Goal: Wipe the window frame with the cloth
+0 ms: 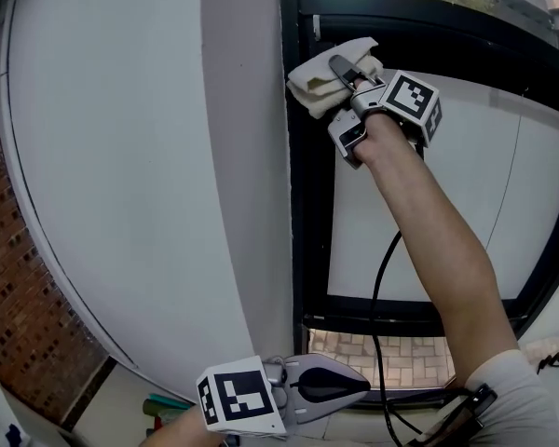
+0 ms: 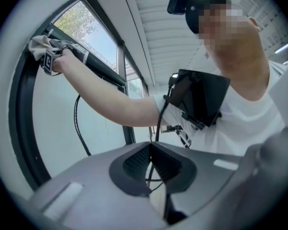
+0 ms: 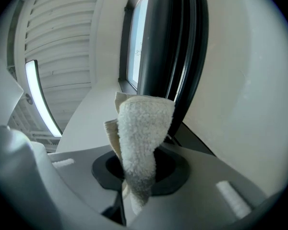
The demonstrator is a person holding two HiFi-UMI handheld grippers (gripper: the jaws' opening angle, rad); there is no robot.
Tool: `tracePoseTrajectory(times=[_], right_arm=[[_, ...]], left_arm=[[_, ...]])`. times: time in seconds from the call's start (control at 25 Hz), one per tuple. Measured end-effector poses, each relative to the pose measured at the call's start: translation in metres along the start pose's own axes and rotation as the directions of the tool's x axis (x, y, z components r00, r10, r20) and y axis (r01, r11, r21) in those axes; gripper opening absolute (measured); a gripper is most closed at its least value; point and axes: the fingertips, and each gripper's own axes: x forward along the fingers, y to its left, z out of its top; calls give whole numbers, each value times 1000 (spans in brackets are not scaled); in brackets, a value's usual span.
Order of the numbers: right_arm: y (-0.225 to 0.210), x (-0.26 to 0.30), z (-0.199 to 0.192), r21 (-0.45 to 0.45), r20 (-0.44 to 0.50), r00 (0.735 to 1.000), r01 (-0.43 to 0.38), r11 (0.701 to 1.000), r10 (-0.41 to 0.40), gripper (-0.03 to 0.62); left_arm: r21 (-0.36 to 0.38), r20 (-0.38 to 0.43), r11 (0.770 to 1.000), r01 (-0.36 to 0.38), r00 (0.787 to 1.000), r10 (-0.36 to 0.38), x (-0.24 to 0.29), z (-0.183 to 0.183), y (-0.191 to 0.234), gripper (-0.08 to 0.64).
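A cream terry cloth (image 1: 319,80) is pressed against the black window frame (image 1: 309,203) near its upper corner. My right gripper (image 1: 343,69) is shut on the cloth, held up on an outstretched bare arm. In the right gripper view the cloth (image 3: 141,138) bulges out from between the jaws, right beside the dark frame (image 3: 173,47). The left gripper view shows the cloth (image 2: 38,46) and the right gripper (image 2: 62,46) far off at the frame's top. My left gripper (image 1: 359,388) hangs low near the frame's bottom, shut with nothing in it (image 2: 151,169).
A white wall (image 1: 121,156) borders the frame on the left, with brick (image 1: 9,277) beyond it. A frosted pane (image 1: 429,203) fills the frame. A black cable (image 1: 380,287) hangs from the right arm. Paved ground (image 1: 373,347) shows through the lower pane.
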Motion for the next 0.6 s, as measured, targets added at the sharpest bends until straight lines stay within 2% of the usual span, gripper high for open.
tracePoseTrajectory(times=[0.2,0.36,0.48,0.6], right_arm=[[8,-43,-18,-120,-83,997,-20,993,10,69],[-16,-83,-40,-201,-159,985,35,979,-68,69],[-47,-126,-66,-286,-240,958,87,954,-159,69],[-78,-170,-92,-425,-323,909,110,899,-264,69]], left_arm=[[13,1,1000,21,1000,-21,9,1,-3,23],[39,-10,998,49,999,-49,18,0,-6,23],[39,-21,997,69,997,-68,24,-3,-11,22],[50,-37,996,75,997,-73,29,-2,-12,23]])
